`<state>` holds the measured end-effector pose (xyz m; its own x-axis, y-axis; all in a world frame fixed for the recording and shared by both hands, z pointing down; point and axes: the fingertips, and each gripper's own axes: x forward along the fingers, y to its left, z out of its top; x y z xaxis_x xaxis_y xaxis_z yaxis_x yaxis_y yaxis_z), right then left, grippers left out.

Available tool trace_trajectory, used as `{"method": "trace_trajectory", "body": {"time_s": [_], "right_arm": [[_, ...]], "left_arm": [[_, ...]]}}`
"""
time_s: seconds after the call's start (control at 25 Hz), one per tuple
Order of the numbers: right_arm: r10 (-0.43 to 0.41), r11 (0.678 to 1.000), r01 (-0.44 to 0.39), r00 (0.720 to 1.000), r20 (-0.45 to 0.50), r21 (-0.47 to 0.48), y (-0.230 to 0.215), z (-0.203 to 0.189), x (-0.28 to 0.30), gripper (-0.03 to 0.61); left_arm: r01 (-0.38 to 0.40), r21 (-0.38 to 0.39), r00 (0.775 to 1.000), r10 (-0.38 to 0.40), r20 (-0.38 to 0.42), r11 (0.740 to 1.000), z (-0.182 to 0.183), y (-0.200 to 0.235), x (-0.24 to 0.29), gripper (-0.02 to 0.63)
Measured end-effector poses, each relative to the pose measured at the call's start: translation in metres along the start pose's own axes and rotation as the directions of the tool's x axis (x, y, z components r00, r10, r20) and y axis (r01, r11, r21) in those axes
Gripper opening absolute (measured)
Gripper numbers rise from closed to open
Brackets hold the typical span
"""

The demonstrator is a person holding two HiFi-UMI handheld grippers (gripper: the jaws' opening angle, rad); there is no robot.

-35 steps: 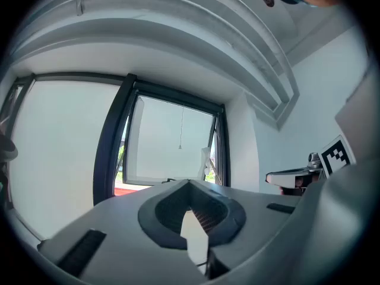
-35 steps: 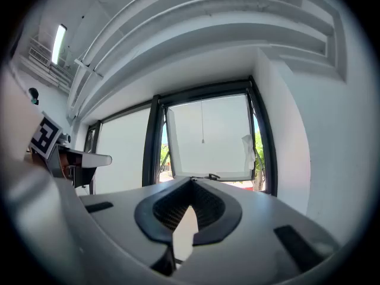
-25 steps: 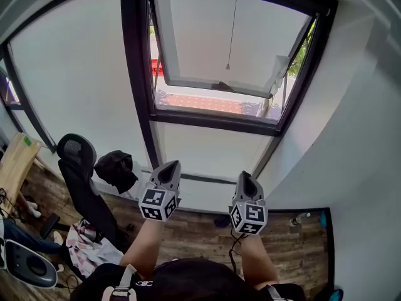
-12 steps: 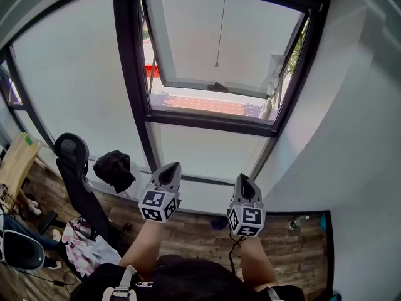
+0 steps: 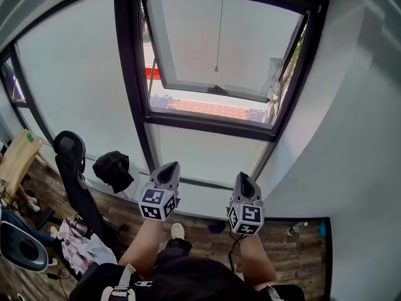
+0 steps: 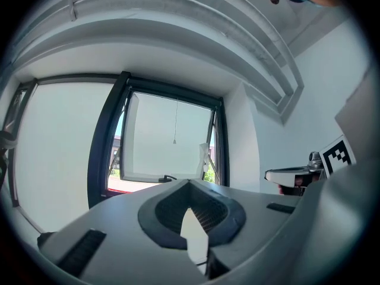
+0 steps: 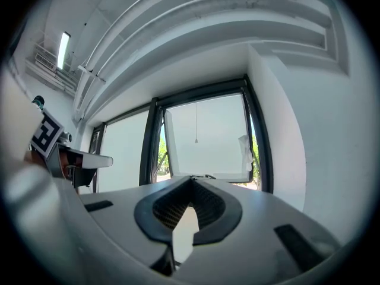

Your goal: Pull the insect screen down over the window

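The left gripper (image 5: 169, 168) and right gripper (image 5: 242, 179) hover side by side, jaws closed on nothing. A pull cord (image 5: 218, 39) hangs in the far window (image 5: 257, 42).

The window frame (image 5: 135, 93) is dark and smooth with a slight sheen, and the wall (image 5: 351, 137) on the right is matt white. The floor (image 5: 200, 240) is brown wood planking. The left gripper (image 5: 172, 165) and right gripper (image 5: 242, 177) have matt grey plastic shells, with dark, ribbed pads (image 6: 208, 215). At the left, the chair (image 5: 69, 149) has a black mesh back, with crumpled cloth (image 5: 81, 243) near it.
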<state>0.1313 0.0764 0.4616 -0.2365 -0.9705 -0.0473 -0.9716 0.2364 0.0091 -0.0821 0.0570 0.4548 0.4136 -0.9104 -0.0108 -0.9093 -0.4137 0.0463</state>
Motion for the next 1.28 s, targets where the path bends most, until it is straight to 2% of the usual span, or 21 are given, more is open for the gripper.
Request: {"method": "trace_trajectory", "body": {"time_s": [0.24, 0.48, 0.68, 1.28], "right_arm": [[-0.006, 1.000, 0.006, 1.000, 0.004, -0.014, -0.009, -0.007, 0.025, 0.003], [0.017, 1.000, -0.017, 1.000, -0.004, 0.019, -0.015, -0.012, 0.072, 0.003], [0.011, 1.000, -0.011, 1.000, -0.014, 0.025, -0.025, -0.019, 0.129, 0.003], [-0.039, 0.999, 0.039, 0.999, -0.014, -0.009, -0.037, -0.002, 0.331, 0.003]], "left_arm": [[-0.002, 0.030, 1.000, 0.002, 0.006, 1.000, -0.003, 0.012, 0.026, 0.009], [0.008, 0.017, 1.000, -0.008, 0.013, 1.000, -0.008, 0.036, 0.071, 0.009], [0.039, -0.001, 0.999, -0.039, 0.001, 0.999, -0.016, 0.061, 0.130, 0.009], [0.102, 0.017, 0.994, -0.102, 0.025, 0.995, 0.021, 0.172, 0.299, 0.009]]}}
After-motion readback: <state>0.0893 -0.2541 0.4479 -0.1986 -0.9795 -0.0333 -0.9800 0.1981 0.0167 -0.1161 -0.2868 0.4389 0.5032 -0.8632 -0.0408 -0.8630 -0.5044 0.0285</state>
